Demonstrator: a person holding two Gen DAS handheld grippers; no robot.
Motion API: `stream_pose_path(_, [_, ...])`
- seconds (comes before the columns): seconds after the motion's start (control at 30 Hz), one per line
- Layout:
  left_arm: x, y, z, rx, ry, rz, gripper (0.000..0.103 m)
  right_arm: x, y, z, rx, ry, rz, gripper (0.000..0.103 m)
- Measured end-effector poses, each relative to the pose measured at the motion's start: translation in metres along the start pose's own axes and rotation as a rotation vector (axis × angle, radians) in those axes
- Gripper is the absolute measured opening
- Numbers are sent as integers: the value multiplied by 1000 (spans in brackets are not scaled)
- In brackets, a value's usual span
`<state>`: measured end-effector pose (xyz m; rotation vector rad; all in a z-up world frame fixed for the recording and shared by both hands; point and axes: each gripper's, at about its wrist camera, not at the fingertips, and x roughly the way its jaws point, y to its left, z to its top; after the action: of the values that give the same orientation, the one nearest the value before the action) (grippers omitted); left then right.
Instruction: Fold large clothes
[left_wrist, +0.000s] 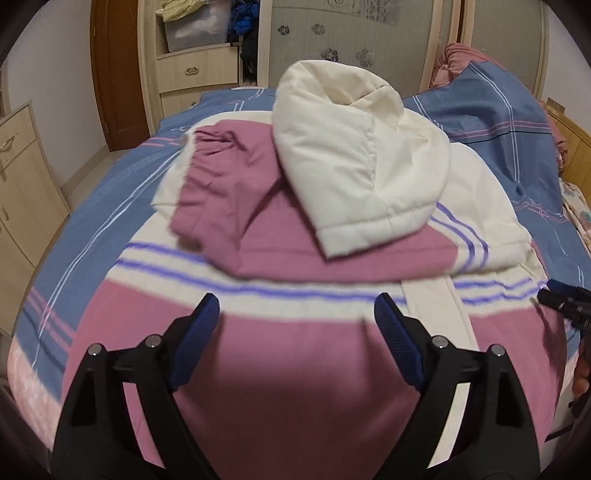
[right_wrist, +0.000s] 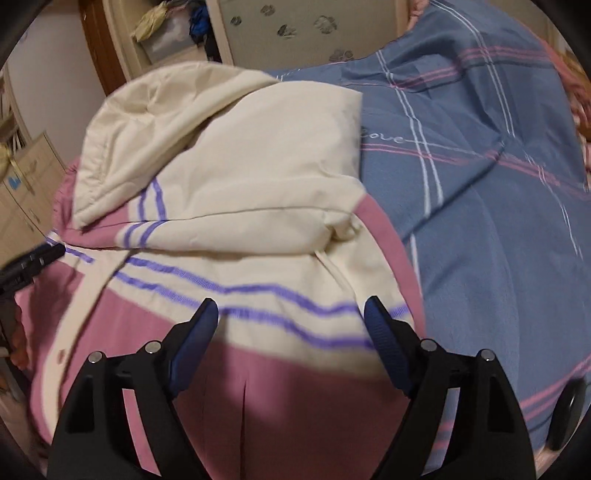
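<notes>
Left wrist view: jacket lies flat on the bed, pink/cream with purple stripes. Long axis runs near-to-far; hood at the far end, flipped down over the chest toward the near side. Left sleeve folded across the body, pink, its cuff pointing far-left. Front placket runs near-far right of centre. Left gripper hovers over the pink lower body, jaws spread wide, nothing between them. Right gripper's tip enters at the right edge, over the jacket's right side; most of it is cut off, so its state cannot be told from here. Hem is hidden under the left gripper body. The whole view is soft with blur. Wardrobe and drawers far behind.

Right wrist view: same jacket, seen from its right side, hood far-left. The right sleeve is folded in over the chest, cream, with pink edge showing on the right. Right gripper sits above the striped band near the jacket's right edge, jaws spread, gripping nothing. Left gripper's tip pokes in at the left edge, rest cut off. Blue plaid bedding fills the right; lettering on it blurred. Jacket's near end is hidden behind the gripper frame.
</notes>
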<state>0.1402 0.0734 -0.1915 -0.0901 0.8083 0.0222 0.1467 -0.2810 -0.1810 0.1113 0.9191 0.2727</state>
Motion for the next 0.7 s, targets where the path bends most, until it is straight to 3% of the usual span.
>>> stream_pose_path(0.07, [-7, 8, -12, -1, 8, 29, 88, -18, 4, -16, 0, -33, 48, 82])
stream_pose_path(0.13, [2, 18, -24, -4, 60, 48, 88, -10, 13, -20, -32, 11, 85, 83])
stream_pose_path(0.2, [15, 23, -37, 7, 86, 55, 89, 10, 28, -36, -109, 75, 1, 84])
stream_pose_path(0.27, [13, 21, -40, 18, 82, 71, 89, 16, 33, -40, -137, 41, -42, 89])
stream_pose_path(0.53, [12, 22, -41, 9, 79, 75, 89, 9, 34, -32, -95, 51, -52, 90])
stream_pose_path(0.63, [11, 20, -44, 18, 74, 90, 89, -10, 38, -33, -51, -5, 51, 90])
stream_pose_path(0.7, [10, 19, -45, 15, 69, 91, 89, -15, 47, -33, -70, -11, 70, 90])
